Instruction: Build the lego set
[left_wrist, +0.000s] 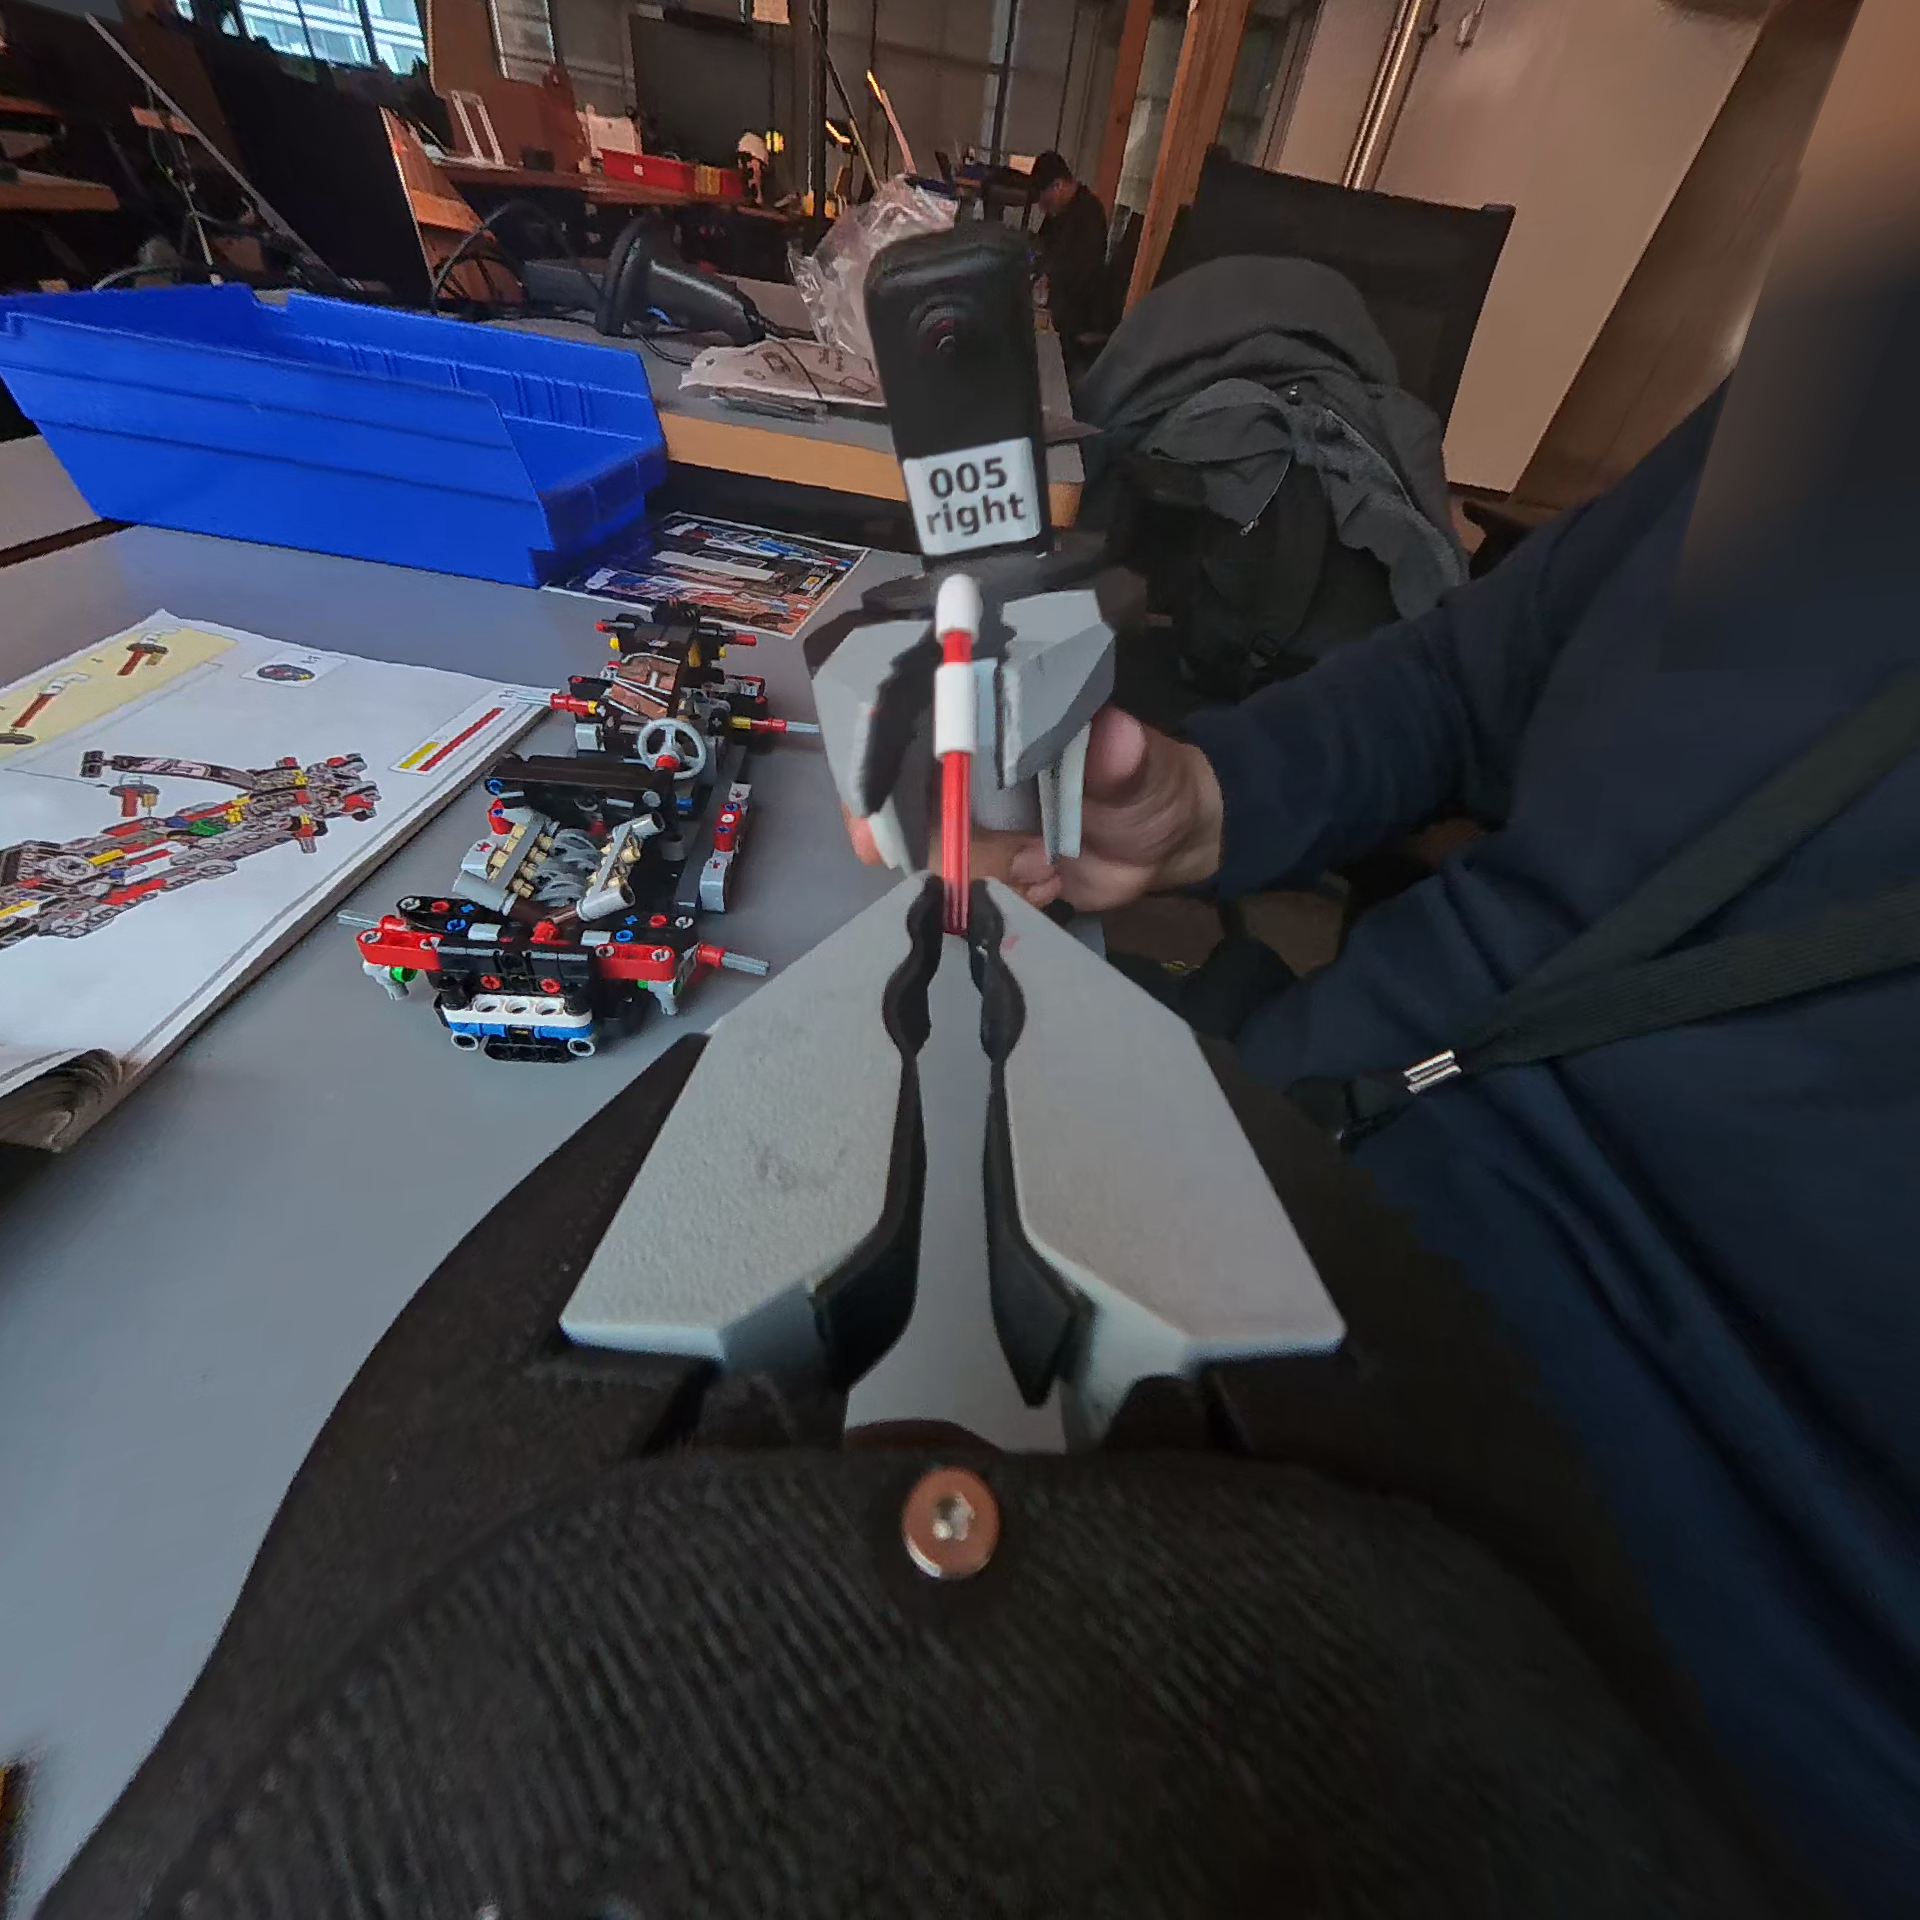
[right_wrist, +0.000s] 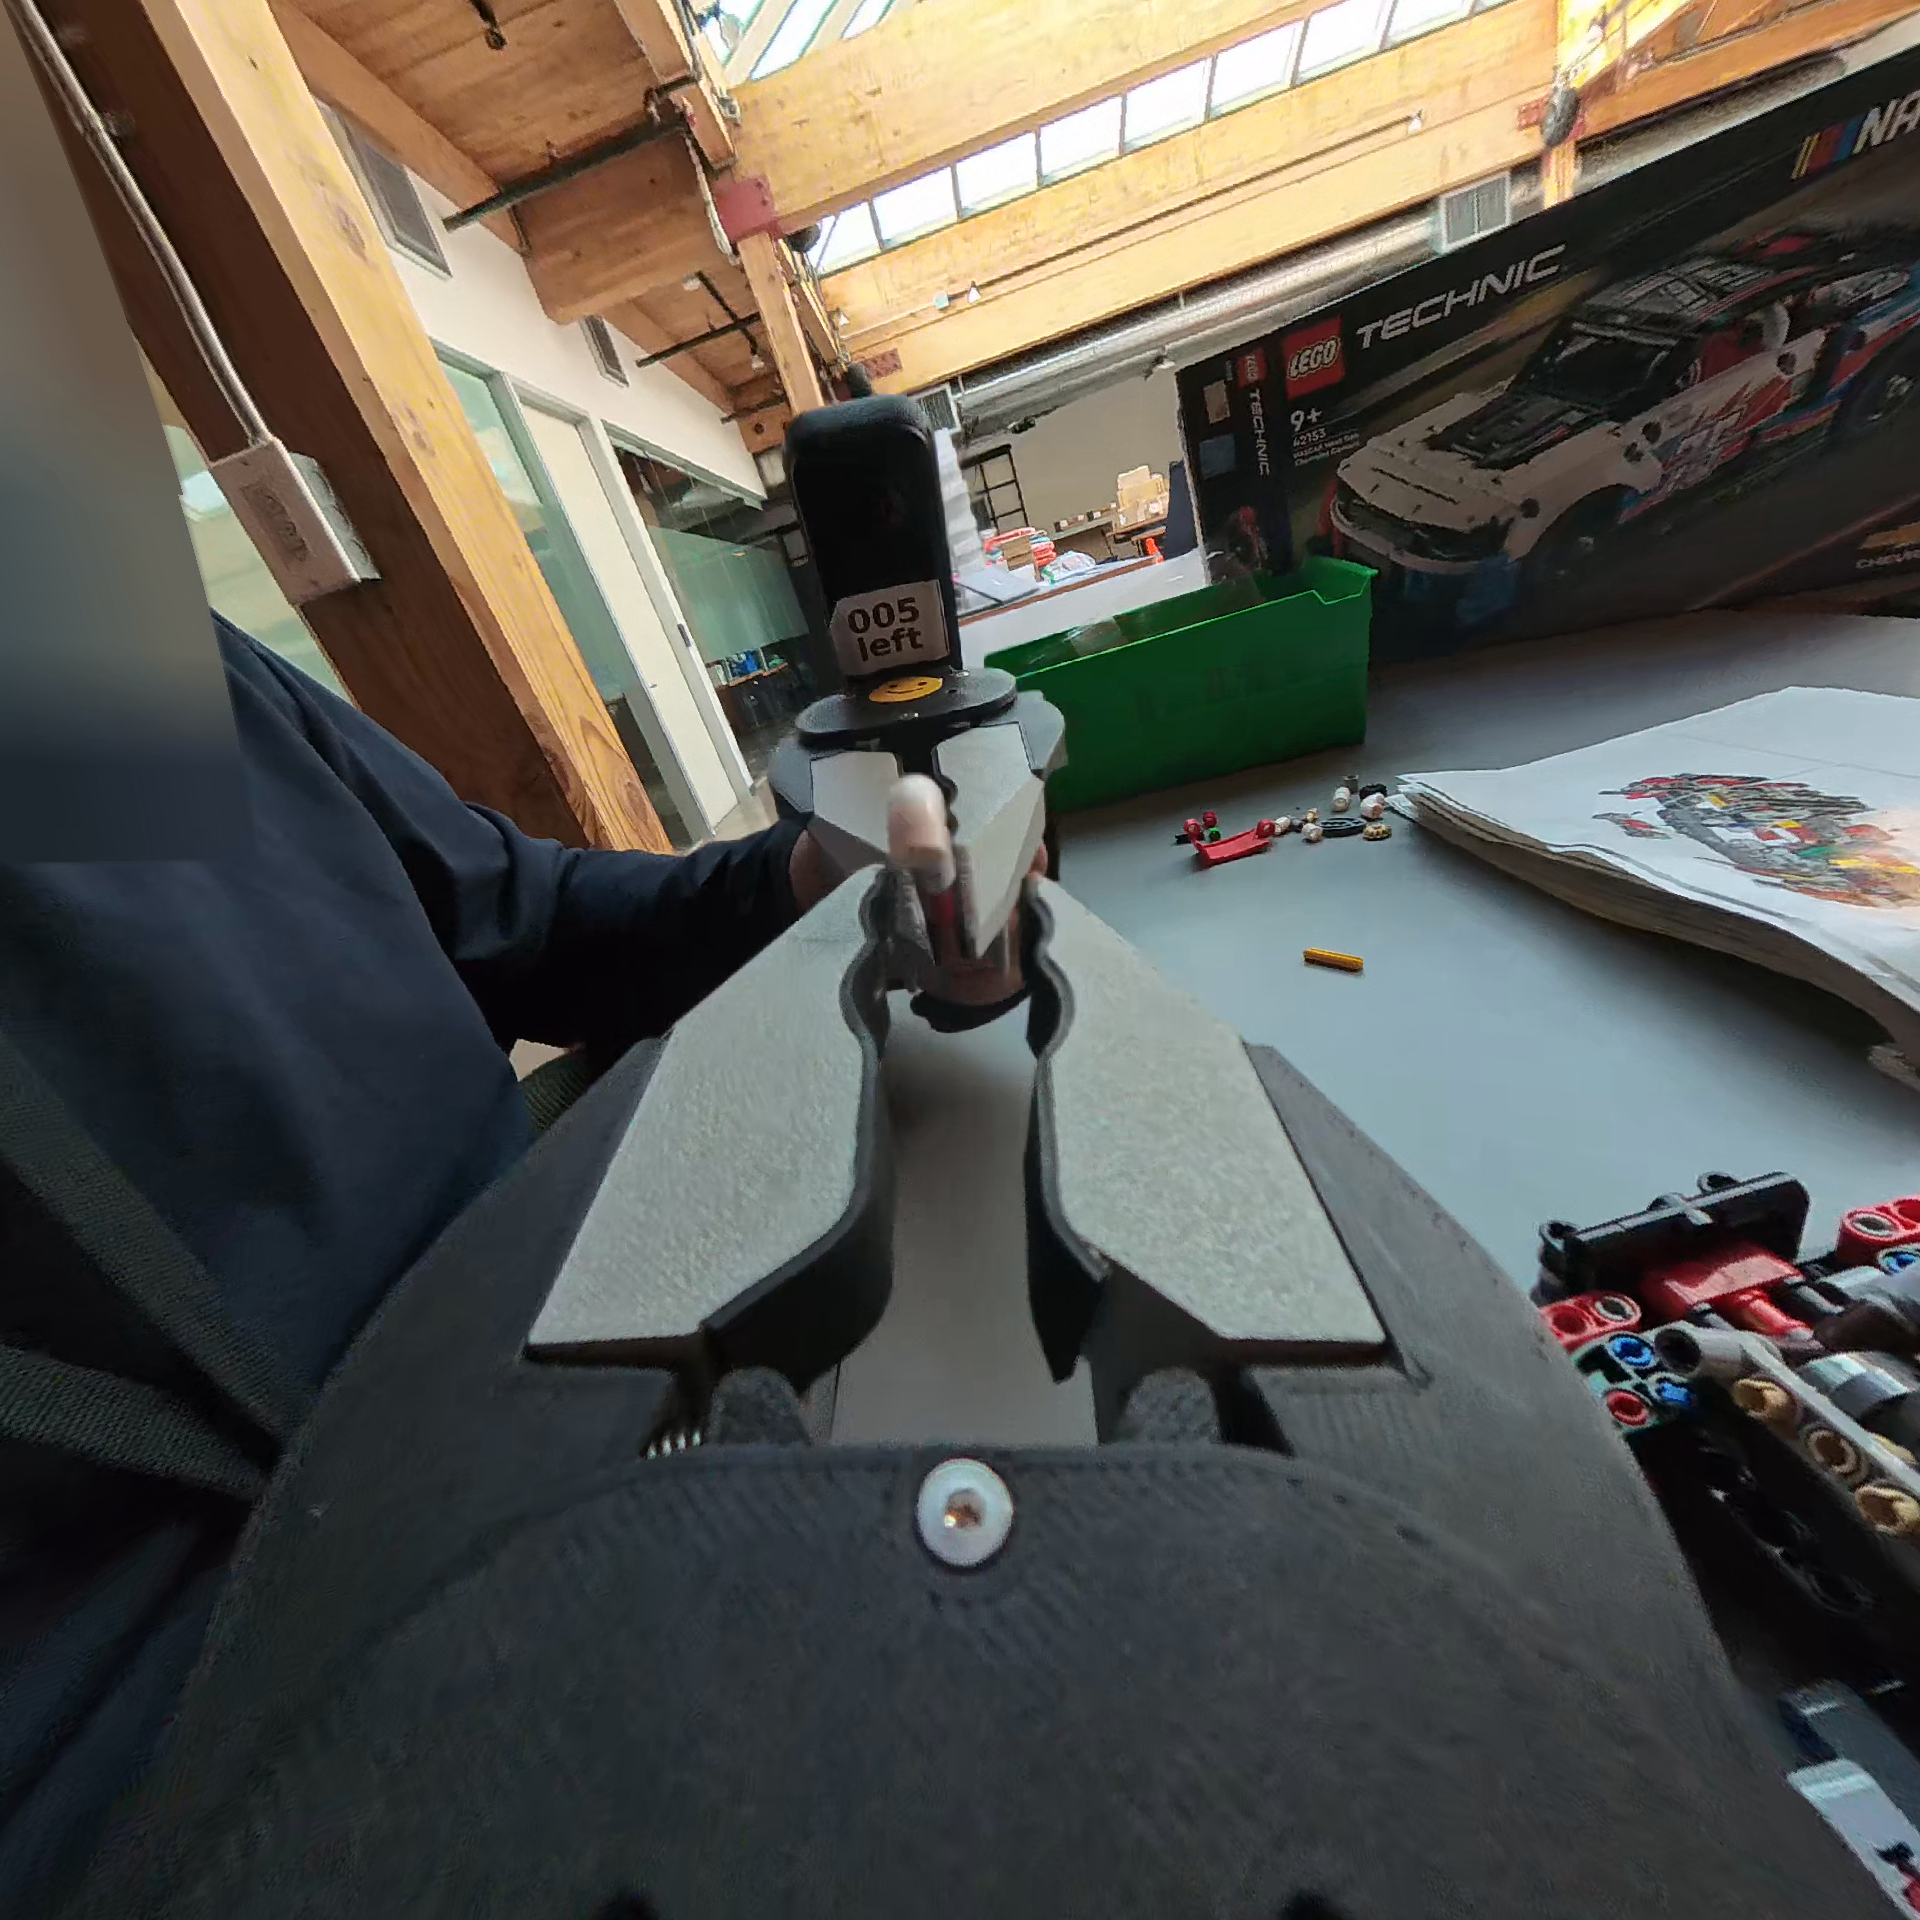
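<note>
In the left wrist view my left gripper (left_wrist: 956, 914) is shut on the lower end of a thin red axle (left_wrist: 956, 821). The axle stands up from the fingertips and carries two white sleeves, one at its top (left_wrist: 956, 613) and one lower down (left_wrist: 954, 712). My right gripper (left_wrist: 971, 831) faces it, with its fingers on either side of the lower sleeve. In the right wrist view my right gripper (right_wrist: 961, 935) stands open. The axle (right_wrist: 940, 904) and its white top sleeve (right_wrist: 920, 821) lie between and beyond the right gripper's tips, and the pads are apart from them. Both grippers are held above the grey table (left_wrist: 260, 1247).
A partly built brick car chassis (left_wrist: 582, 852) sits on the table beside an open instruction booklet (left_wrist: 208, 790) and a blue bin (left_wrist: 312, 416). The right wrist view shows a green bin (right_wrist: 1195, 675), the set's box (right_wrist: 1610, 416), loose small parts (right_wrist: 1278, 826) and a yellow pin (right_wrist: 1333, 959).
</note>
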